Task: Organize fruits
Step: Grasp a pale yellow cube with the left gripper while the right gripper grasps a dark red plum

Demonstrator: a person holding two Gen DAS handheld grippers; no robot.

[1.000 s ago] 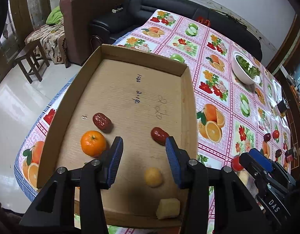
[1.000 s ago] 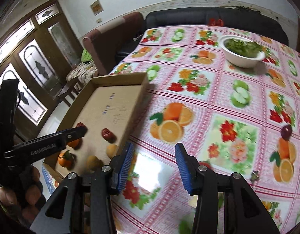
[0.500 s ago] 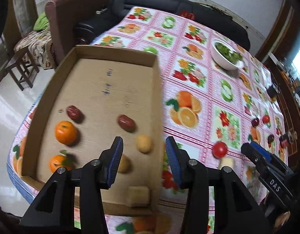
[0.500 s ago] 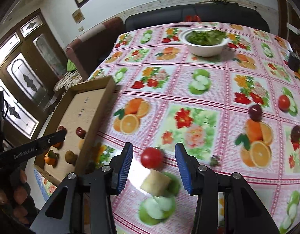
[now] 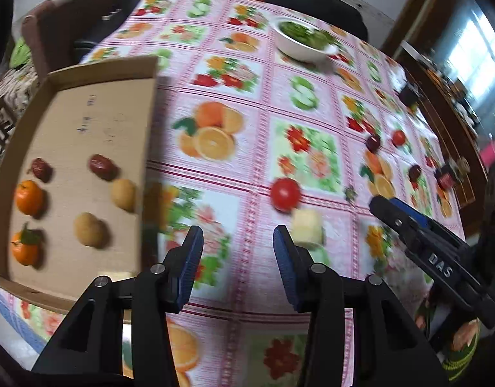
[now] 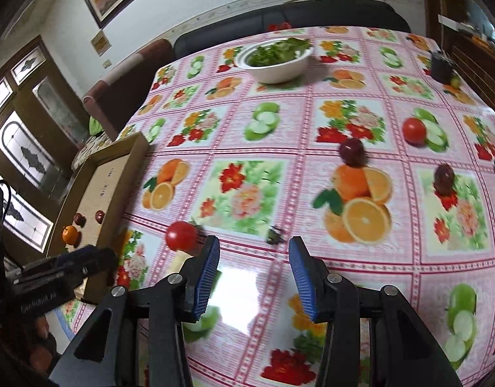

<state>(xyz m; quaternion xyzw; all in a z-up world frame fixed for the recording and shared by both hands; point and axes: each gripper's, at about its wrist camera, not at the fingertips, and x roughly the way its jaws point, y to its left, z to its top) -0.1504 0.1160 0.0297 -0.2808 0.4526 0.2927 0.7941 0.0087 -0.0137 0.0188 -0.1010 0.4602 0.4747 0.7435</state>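
A shallow cardboard tray (image 5: 150, 122) (image 6: 125, 174) lies at the table's left end. It holds two oranges (image 5: 28, 197), two dark red dates (image 5: 100, 167) and two pale brown fruits (image 5: 88, 229). On the cloth right of it lie a red tomato (image 5: 285, 194) (image 6: 180, 235) and a pale yellow chunk (image 5: 307, 227). My left gripper (image 5: 237, 258) hangs open over the cloth, just left of the chunk. Also open and holding nothing, my right gripper (image 6: 253, 272) hovers right of the tomato. Further right lie another tomato (image 6: 414, 130) and two dark red fruits (image 6: 352, 151).
A white bowl of greens (image 6: 275, 59) stands at the far side of the table. A small dark cup (image 6: 441, 66) sits at the far right corner. The fruit-print tablecloth (image 6: 247, 187) covers the whole table; a sofa and an armchair stand behind it.
Both grippers have swung right, away from the tray and out over the cloth. The tomato and the yellow chunk have come into the left view. Neither gripper's opening has changed.
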